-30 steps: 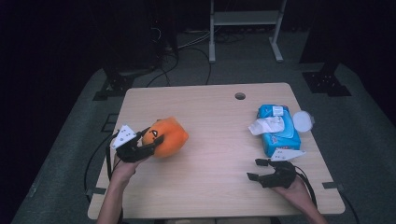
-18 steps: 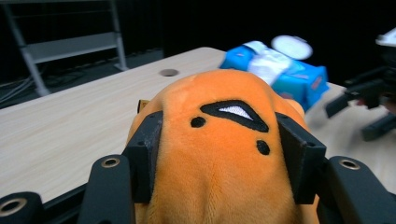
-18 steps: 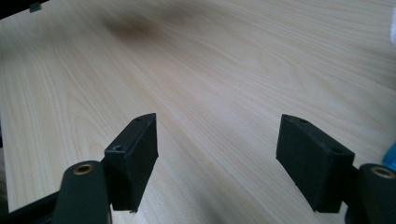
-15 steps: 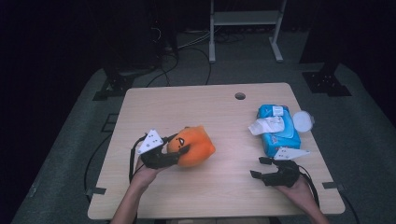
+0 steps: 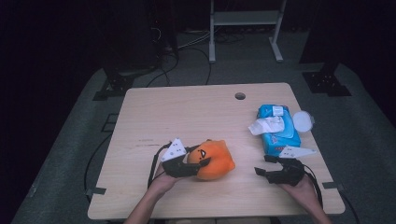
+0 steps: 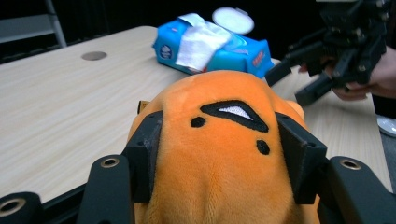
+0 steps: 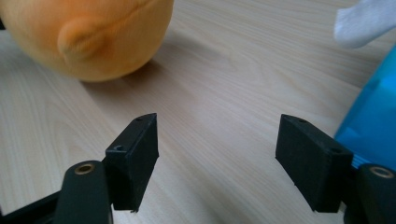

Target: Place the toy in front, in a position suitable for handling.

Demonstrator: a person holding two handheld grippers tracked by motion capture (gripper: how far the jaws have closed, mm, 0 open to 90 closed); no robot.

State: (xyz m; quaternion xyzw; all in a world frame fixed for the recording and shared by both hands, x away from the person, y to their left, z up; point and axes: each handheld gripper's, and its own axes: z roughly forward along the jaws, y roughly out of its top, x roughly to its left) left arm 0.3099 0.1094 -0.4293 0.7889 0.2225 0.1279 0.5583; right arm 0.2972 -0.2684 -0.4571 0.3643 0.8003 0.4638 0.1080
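The orange plush toy (image 5: 214, 160) now sits near the front middle of the desk (image 5: 187, 116), having come across from the left part of the desk over the last second, carried along and a little downward by the left claw (image 5: 194, 164). That claw is clamped on the toy: in the left gripper view its two black jaws press into the plush on either side of the embroidered face (image 6: 232, 112). The toy looks to be resting on or just above the wood, so my guess is the carry is near its end and a release, or a handover toward the other hand, could come next. The right claw (image 5: 264, 171) has kept its place at the front right, jaws spread wide with nothing between them, the toy a short way ahead of it in its own view. Just beyond it lies a blue pack of wipes (image 5: 279, 128) with a white wipe (image 5: 266, 125) pulled out and a round white lid (image 5: 302, 120) beside it. The desk is pale wood with a cable hole (image 5: 240, 95) near its far edge. Around it: grey floor, trailing cables, a white metal stand (image 5: 243, 28), and dark surroundings.
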